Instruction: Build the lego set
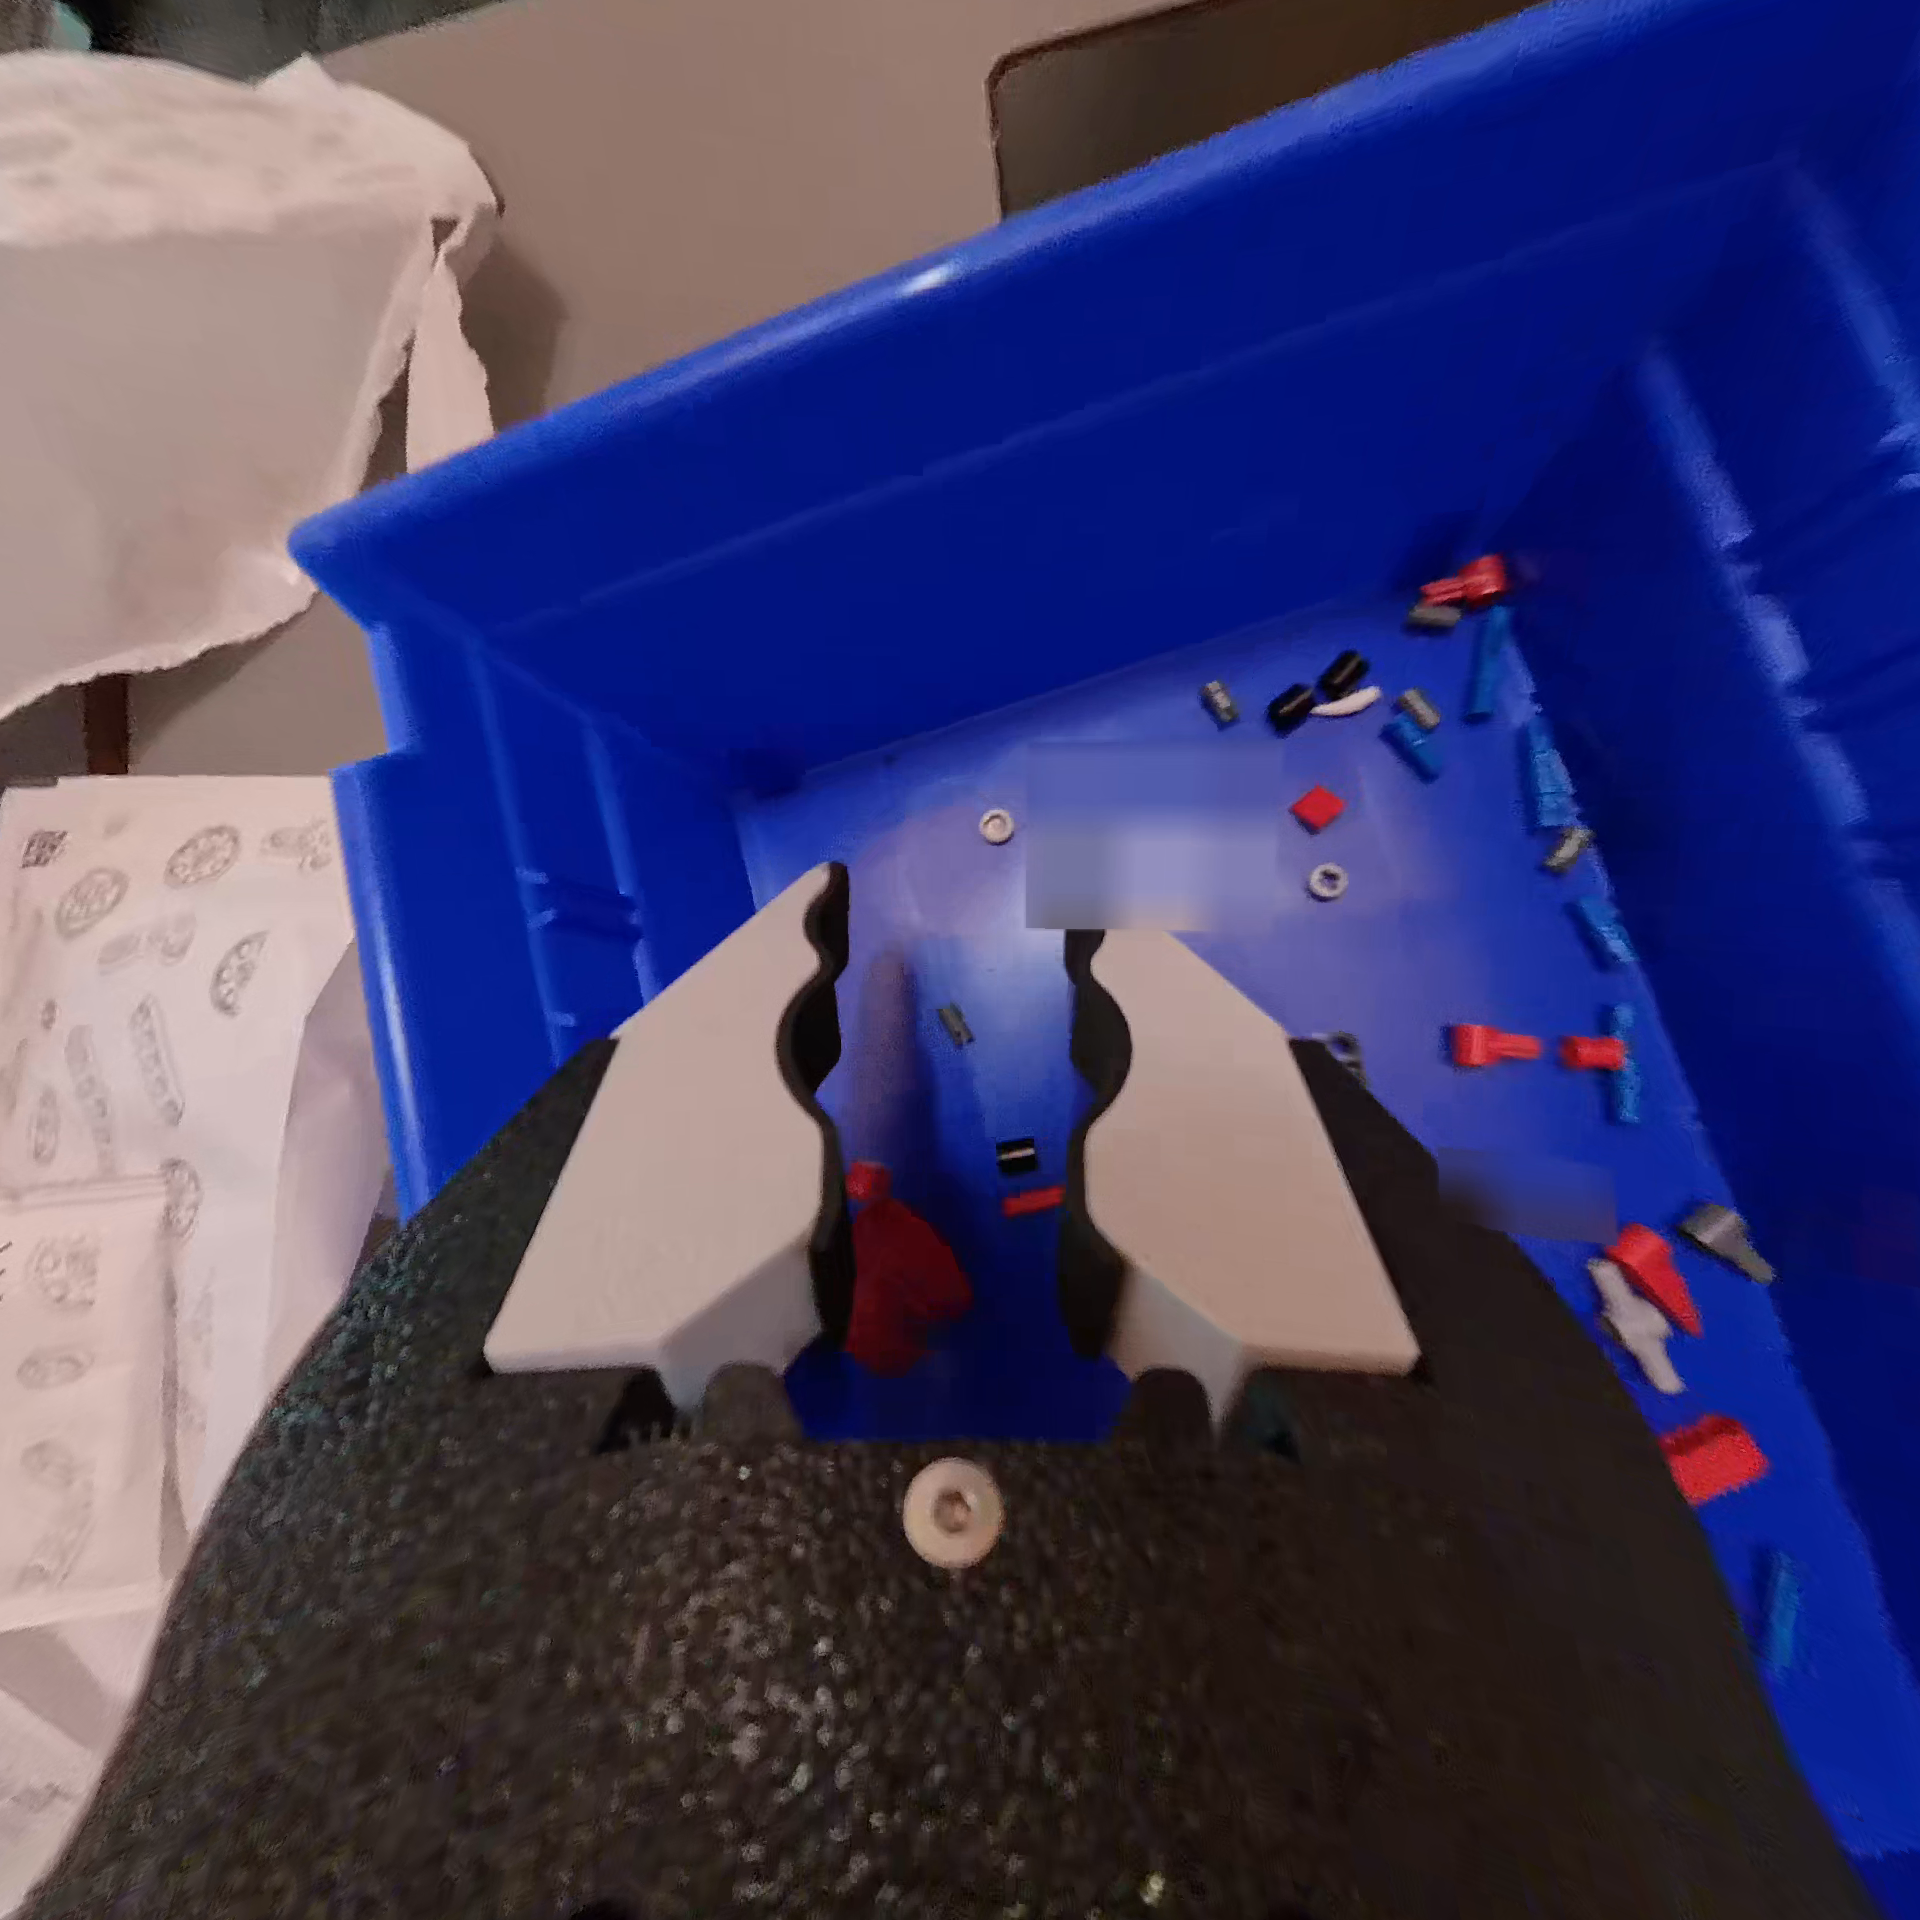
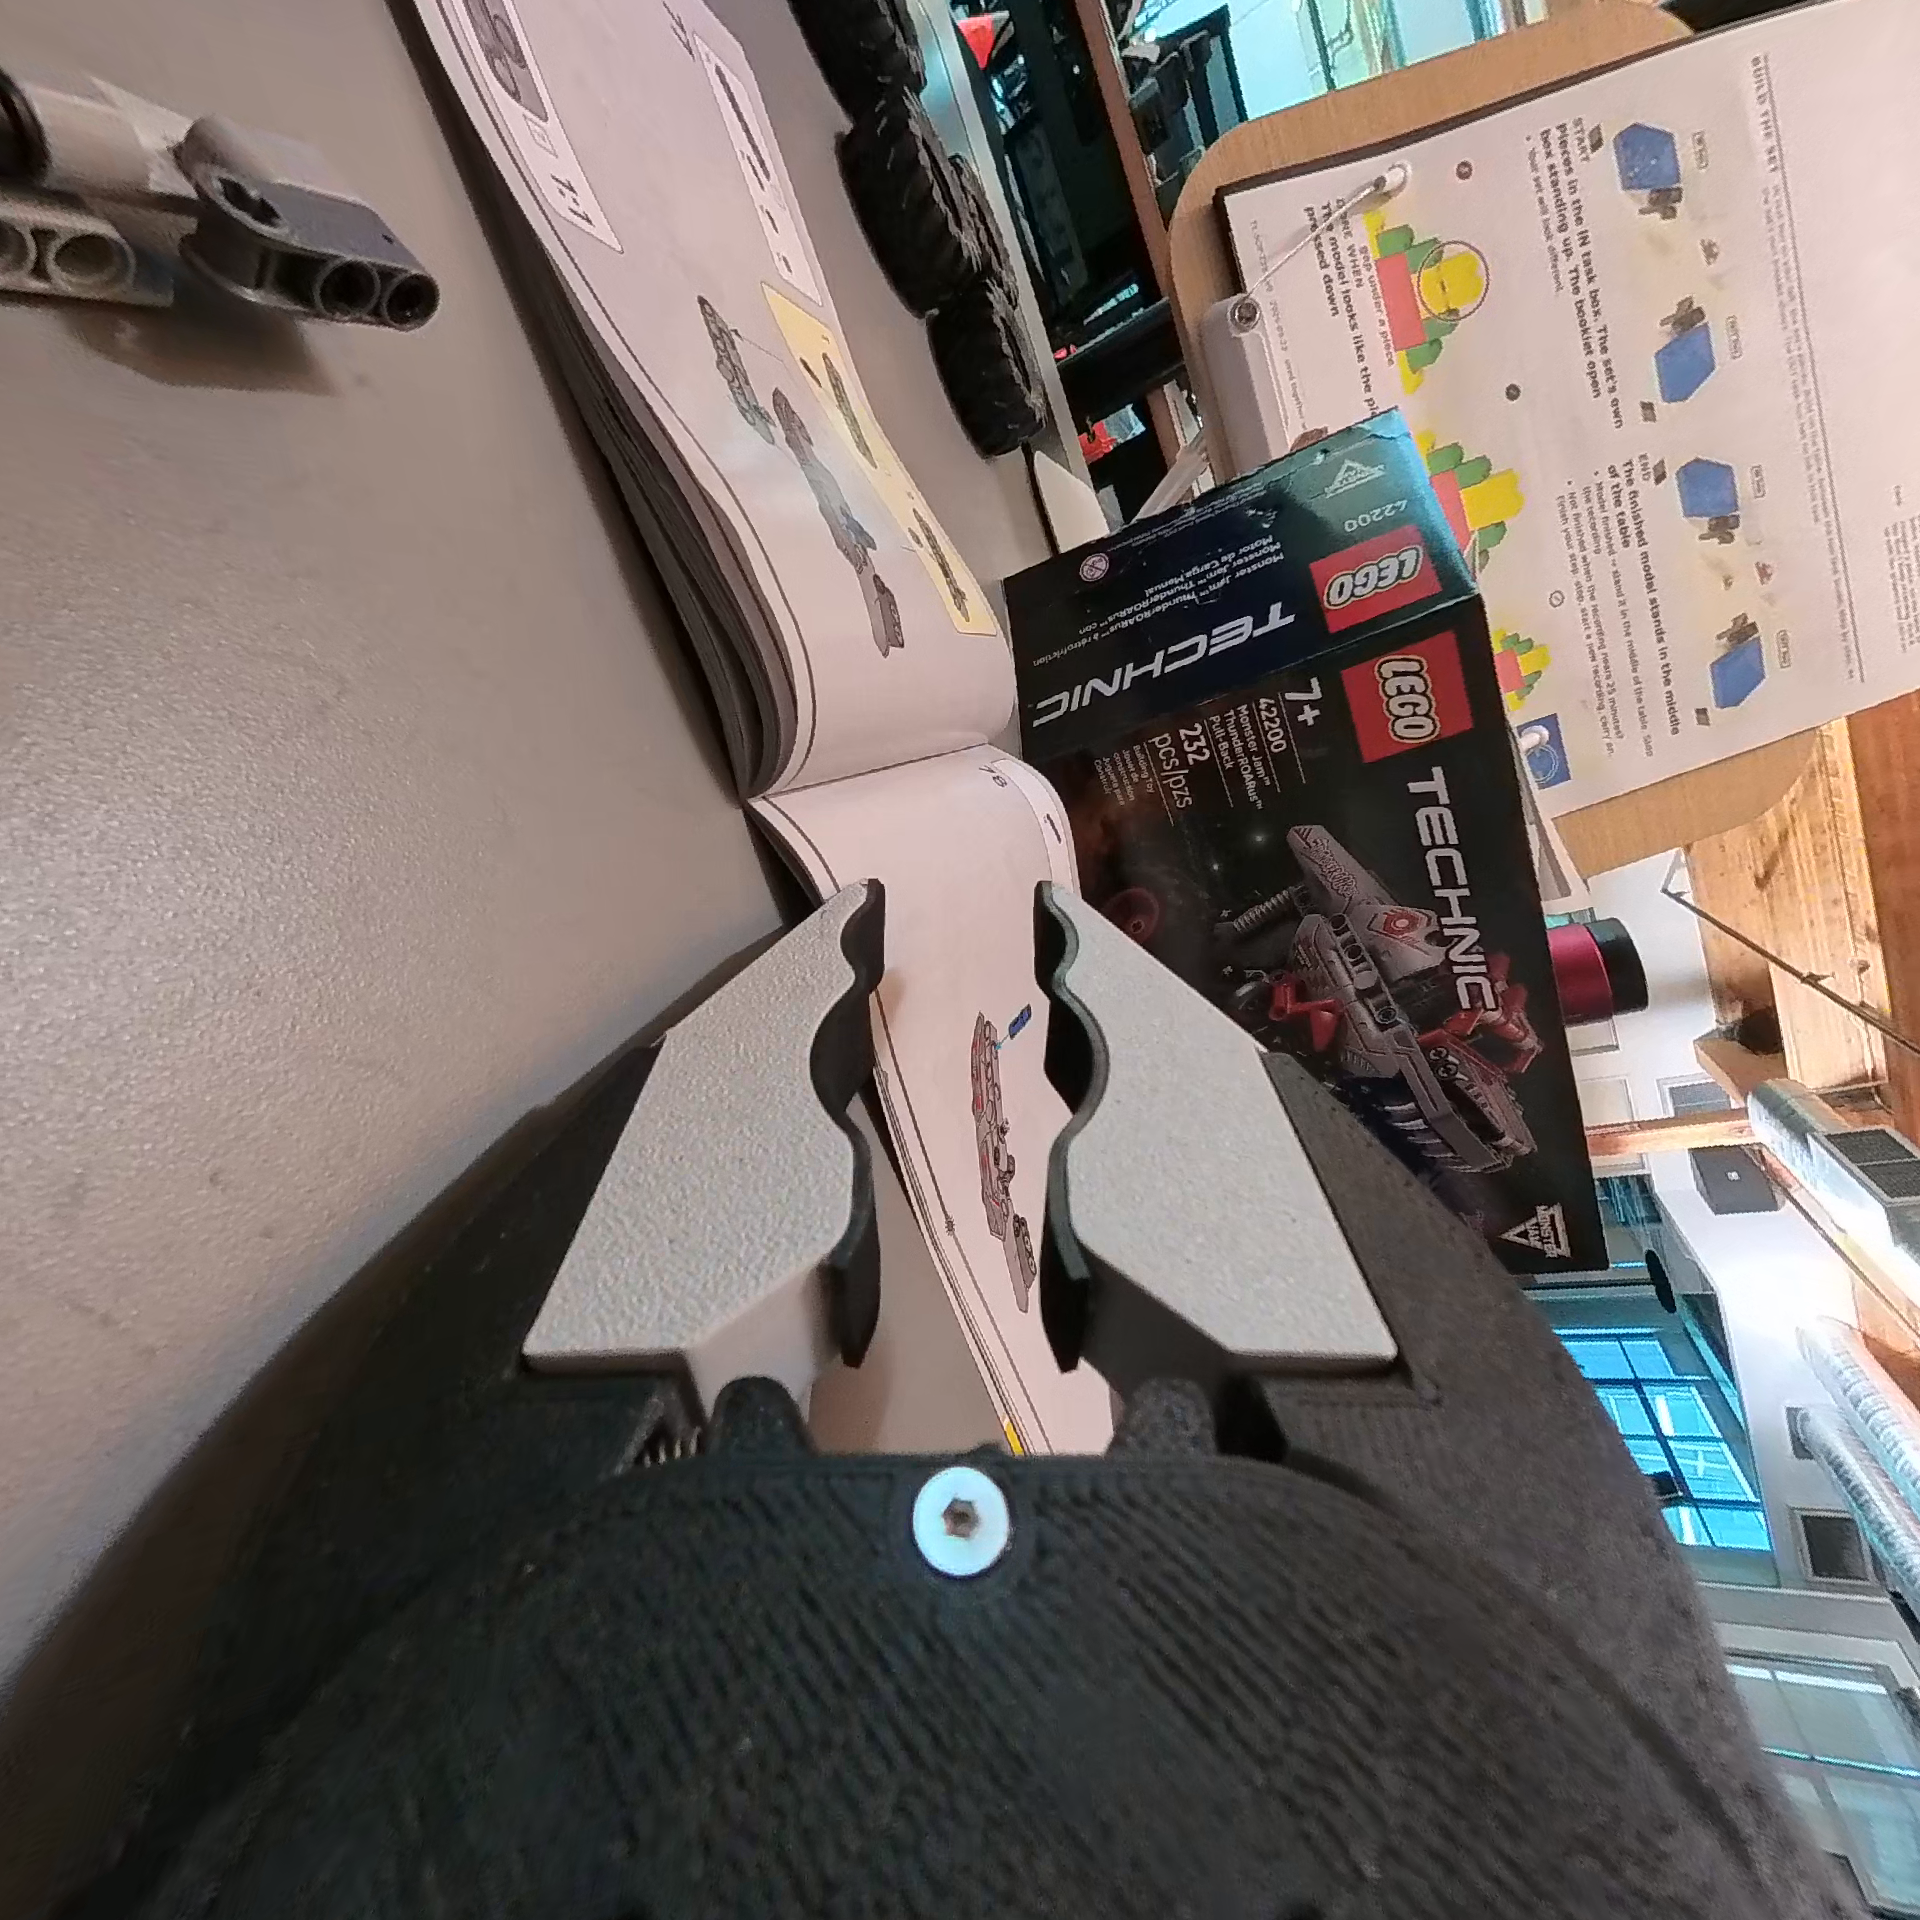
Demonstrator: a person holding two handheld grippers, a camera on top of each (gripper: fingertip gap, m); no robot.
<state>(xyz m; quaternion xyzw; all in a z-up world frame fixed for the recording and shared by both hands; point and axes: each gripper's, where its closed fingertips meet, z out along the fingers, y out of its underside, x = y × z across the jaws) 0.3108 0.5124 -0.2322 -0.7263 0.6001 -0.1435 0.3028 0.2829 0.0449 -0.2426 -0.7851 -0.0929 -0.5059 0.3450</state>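
Hovering over the blue bin of loose pieces, the left gripper gapes empty, while the right gripper (also parted, empty) faces the booklet and box.

Grey table bearing an open booklet, an upright box, a grey beam assembly, black tyres, a blue bin and paper bags.
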